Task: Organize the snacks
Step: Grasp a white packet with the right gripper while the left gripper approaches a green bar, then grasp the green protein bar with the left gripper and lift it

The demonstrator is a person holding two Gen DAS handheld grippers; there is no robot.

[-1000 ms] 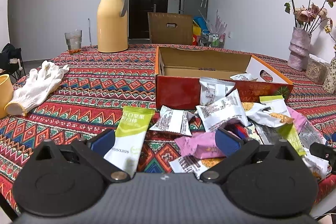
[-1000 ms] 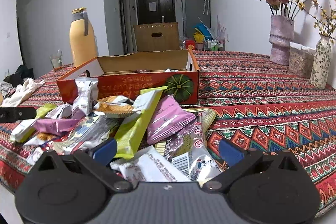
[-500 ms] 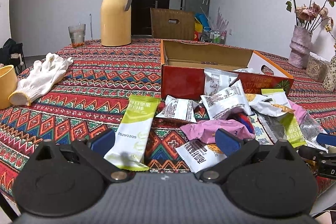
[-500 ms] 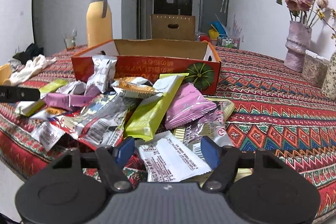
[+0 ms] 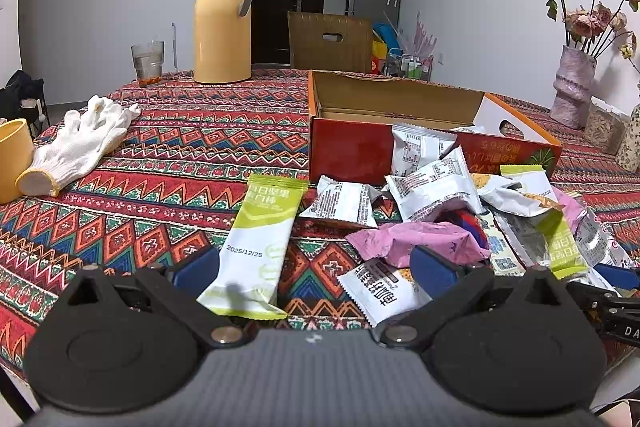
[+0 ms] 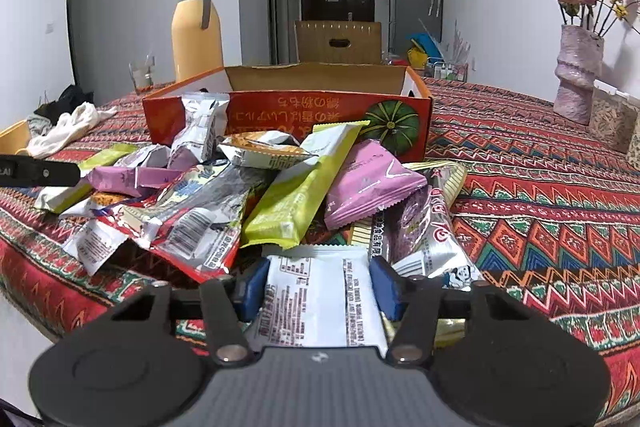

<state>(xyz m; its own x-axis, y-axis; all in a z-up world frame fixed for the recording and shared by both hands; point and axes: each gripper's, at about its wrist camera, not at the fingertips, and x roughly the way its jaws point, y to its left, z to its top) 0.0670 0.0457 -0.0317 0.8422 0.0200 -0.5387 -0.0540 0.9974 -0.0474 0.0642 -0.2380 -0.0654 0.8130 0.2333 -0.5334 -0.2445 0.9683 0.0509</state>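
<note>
right gripper (image 6: 318, 289): pinching white snack packet (image 6: 316, 301) in front of red box (image 6: 288, 111) | left gripper (image 5: 314, 273): spread wide, holding nothing, near green packet (image 5: 256, 243)

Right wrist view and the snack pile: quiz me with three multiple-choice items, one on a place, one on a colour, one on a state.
1. Where is the white printed packet?
A. between the right gripper fingers
B. inside the box
C. beside the flask

2. What colour is the flask?
A. blue
B. yellow
C. black

3. How is the red box?
A. taped shut
B. open on top
C. lying on its side

Answers:
1 A, blue fingers flank the packet.
2 B, its body is yellow with a grey handle.
3 B, its brown inner walls show.
</note>
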